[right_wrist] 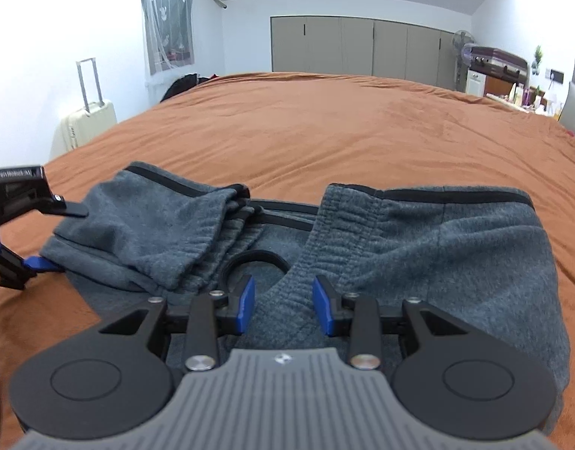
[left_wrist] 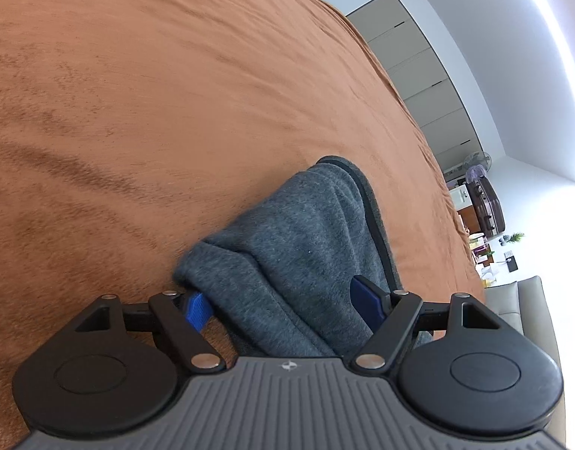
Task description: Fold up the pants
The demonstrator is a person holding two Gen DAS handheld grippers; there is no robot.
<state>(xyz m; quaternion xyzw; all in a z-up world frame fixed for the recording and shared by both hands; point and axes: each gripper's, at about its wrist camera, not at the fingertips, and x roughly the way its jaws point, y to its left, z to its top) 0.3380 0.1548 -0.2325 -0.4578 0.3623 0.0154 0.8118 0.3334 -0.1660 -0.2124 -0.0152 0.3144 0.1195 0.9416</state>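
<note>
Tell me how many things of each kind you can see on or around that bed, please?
Grey pants: 1
Grippers: 2, left and right
Suitcases: 2, cream and dark
Orange bed cover: 1
Fan: 1
Total: 7

Brightness: daylight is filling the room evenly in both views.
Glare: the wall [left_wrist: 542, 75] at the right of the left wrist view is blowing out to white.
Shadows: soft ones are lying under the pants [right_wrist: 419, 247].
Blur: the bed cover [left_wrist: 175, 112] is smearing at far left.
Distortion: fisheye is bending the wardrobe [right_wrist: 358, 47] and dark corners are vignetting.
</note>
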